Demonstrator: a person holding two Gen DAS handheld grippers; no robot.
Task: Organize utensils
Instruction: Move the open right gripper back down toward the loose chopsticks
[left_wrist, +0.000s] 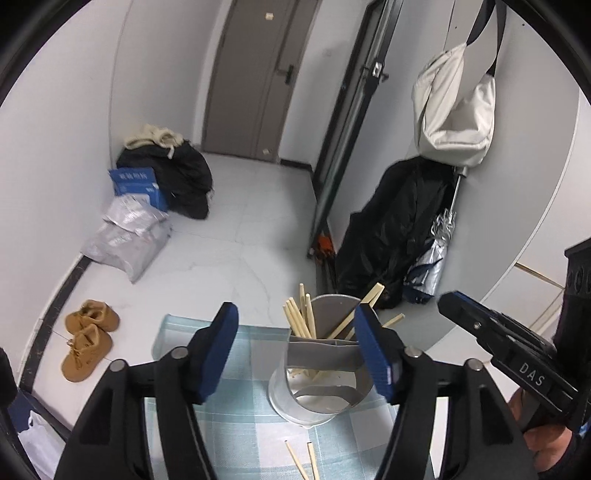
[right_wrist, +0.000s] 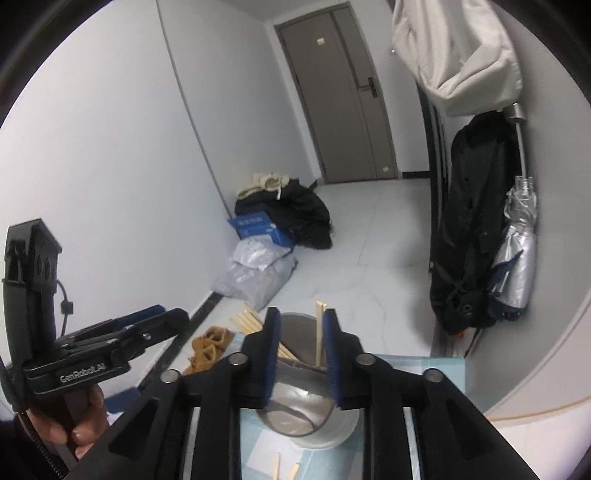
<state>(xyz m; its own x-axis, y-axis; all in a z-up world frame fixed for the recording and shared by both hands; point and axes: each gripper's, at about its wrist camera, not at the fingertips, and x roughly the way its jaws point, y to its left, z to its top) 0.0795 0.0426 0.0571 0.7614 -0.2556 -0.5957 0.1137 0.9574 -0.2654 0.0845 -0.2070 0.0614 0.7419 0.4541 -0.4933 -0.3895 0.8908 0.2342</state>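
The step in hand looks like dropping chopsticks into the grey utensil holder (left_wrist: 325, 369), which stands on the blue-and-white checked tablecloth (left_wrist: 236, 435) at the table's far edge. The left gripper (left_wrist: 299, 354) stands with its jaws spread wide and nothing between its blue pads; the holder sits just beyond them. The right gripper (right_wrist: 300, 358) hangs over the holder with its jaws a little apart, and a single upright chopstick (right_wrist: 320, 332) stands in the gap; the pads do not seem to press on it, so it looks released into the pot.

Two loose chopsticks (left_wrist: 304, 461) lie on the cloth just in front of the holder, only their ends in view. The next move probably calls for lowering one gripper to them, closing on a thin stick lying flat, and lifting it clear.

Counted: one holder, split into compartments by a divider; roughly eight or nine chopsticks leaning inside it, overlap making the figure uncertain; two on the cloth; two grippers, each in a hand (right_wrist: 74, 424)
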